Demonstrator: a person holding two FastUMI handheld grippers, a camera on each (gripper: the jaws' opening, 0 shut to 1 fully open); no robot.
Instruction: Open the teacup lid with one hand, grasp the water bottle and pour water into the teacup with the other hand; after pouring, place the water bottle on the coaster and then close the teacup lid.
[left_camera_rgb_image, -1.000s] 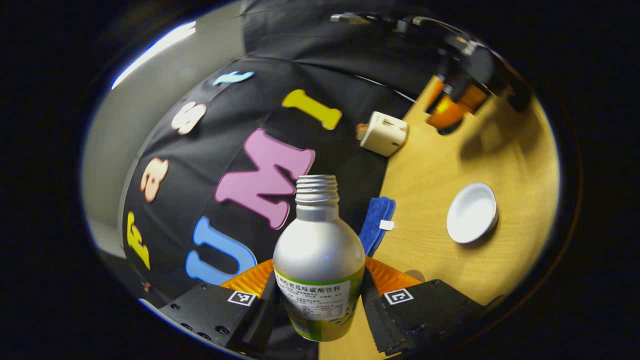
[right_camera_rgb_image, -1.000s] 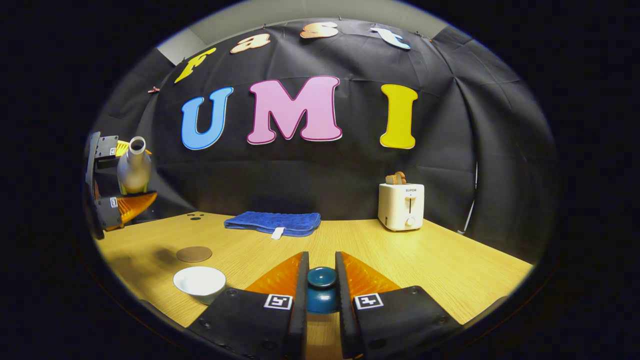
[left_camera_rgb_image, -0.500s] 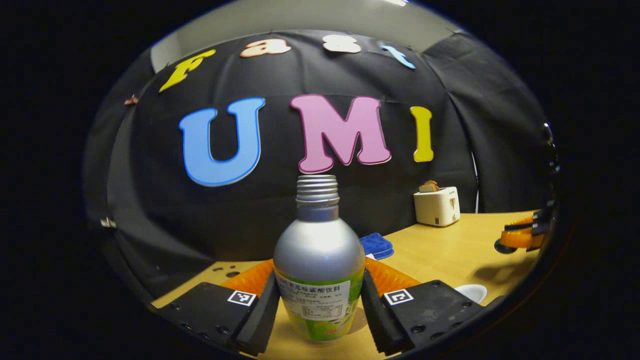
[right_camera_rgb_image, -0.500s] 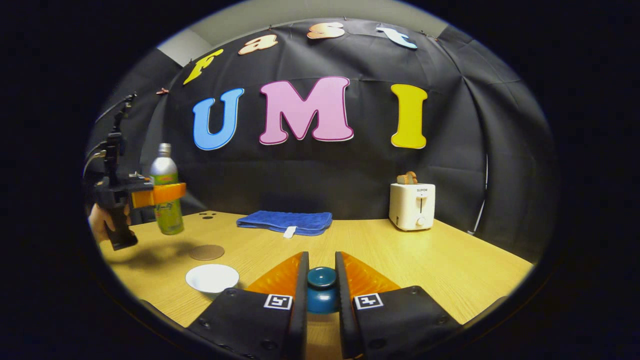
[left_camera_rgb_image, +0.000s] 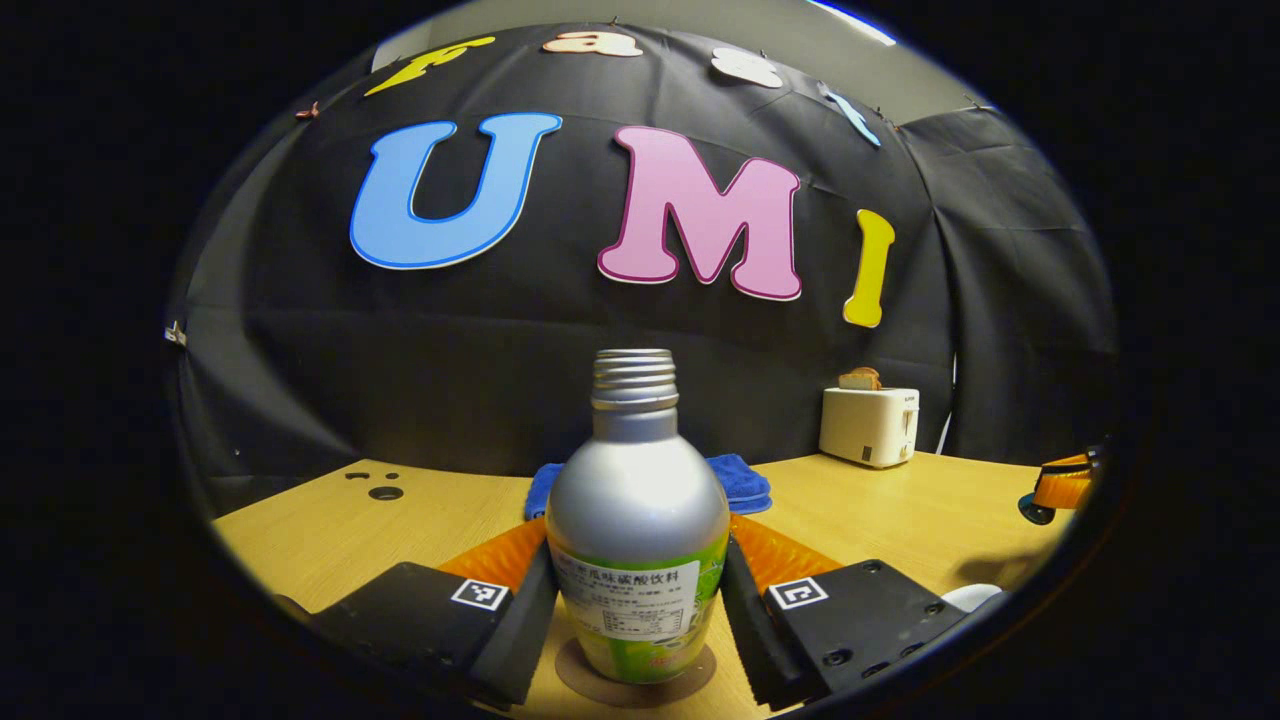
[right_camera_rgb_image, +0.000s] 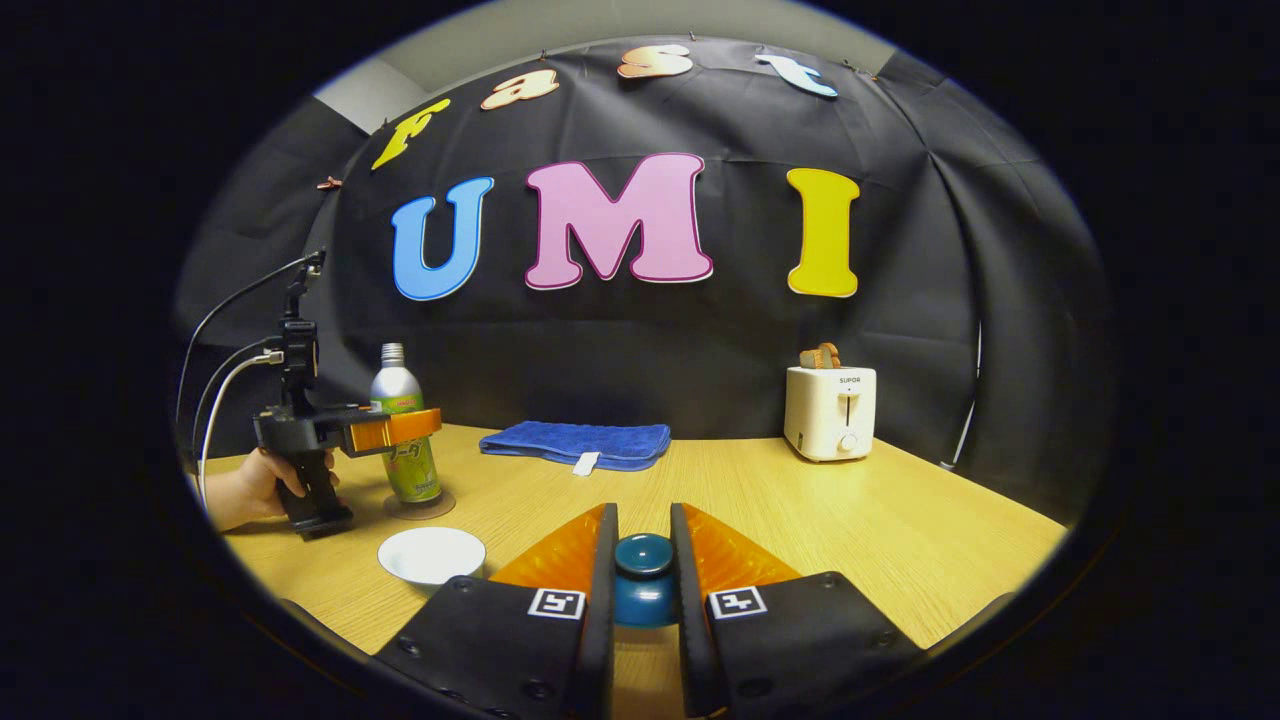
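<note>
The silver water bottle (left_camera_rgb_image: 638, 520) has a green label and no cap. It stands upright on the round brown coaster (left_camera_rgb_image: 690, 685), with my left gripper (left_camera_rgb_image: 638, 600) shut on its lower body. From the right gripper view, the bottle (right_camera_rgb_image: 400, 430) and coaster (right_camera_rgb_image: 432, 507) are at the left, along with the left gripper (right_camera_rgb_image: 398, 428) and the hand (right_camera_rgb_image: 248, 490) that holds it. The white teacup (right_camera_rgb_image: 432, 553) sits uncovered just in front of the coaster. My right gripper (right_camera_rgb_image: 643, 560) is shut on the knob of the dark blue lid (right_camera_rgb_image: 643, 595), held above the table.
A folded blue towel (right_camera_rgb_image: 578, 443) lies at the back of the wooden table (right_camera_rgb_image: 880, 530). A white toaster (right_camera_rgb_image: 829, 411) with toast stands at the back right. Small holes (left_camera_rgb_image: 385, 492) mark the table's left part. The right gripper (left_camera_rgb_image: 1062, 485) hovers at the far right of the left gripper view.
The left gripper swung the bottle from tilted to upright and lowered it onto the coaster. The right gripper kept the lid nearly still.
</note>
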